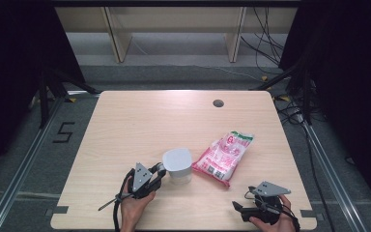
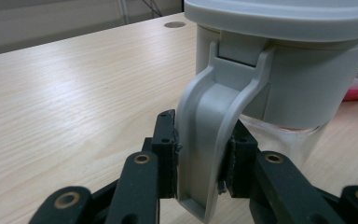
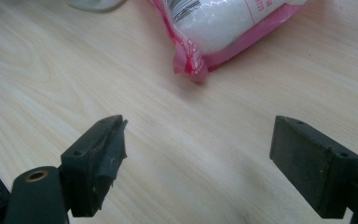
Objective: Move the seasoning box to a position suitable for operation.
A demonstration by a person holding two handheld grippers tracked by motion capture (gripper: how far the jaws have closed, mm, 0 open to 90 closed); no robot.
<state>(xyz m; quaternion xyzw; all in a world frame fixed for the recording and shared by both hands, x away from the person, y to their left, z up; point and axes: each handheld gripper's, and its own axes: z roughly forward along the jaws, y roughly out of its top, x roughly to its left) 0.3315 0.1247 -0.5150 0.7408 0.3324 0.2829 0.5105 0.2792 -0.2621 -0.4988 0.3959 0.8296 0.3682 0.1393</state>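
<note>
The jug (image 1: 178, 165) is standing upright on the table (image 1: 140, 121), toward the near edge and a little left of centre. It is carrying a grey lid (image 2: 279, 16) over a clear lower body, and a grey handle (image 2: 212, 140) is curving down from the lid on the side facing the person.

The left gripper (image 2: 200, 161) is clamping that handle: in the left gripper view both black pads are pressing against the handle's two flat sides, low down near its free end. In the high view the left gripper (image 1: 155, 173) is lying just beside the jug on its near left, with the person's left hand (image 1: 136, 203) gripping it from below.

A pink and white bag (image 1: 223, 157) is lying flat just to the right of the jug, close to it but not touching. In the right gripper view its sealed pink corner (image 3: 189, 63) is pointing toward the camera.

The right gripper (image 3: 198, 158) is sitting with its jaws wide apart, bare tabletop showing between them, and is holding nothing. In the high view the right gripper (image 1: 244, 209) is resting near the table's near right edge, well apart from the bag.

A small round hole (image 1: 218, 103) is sitting in the table near its far edge.
</note>
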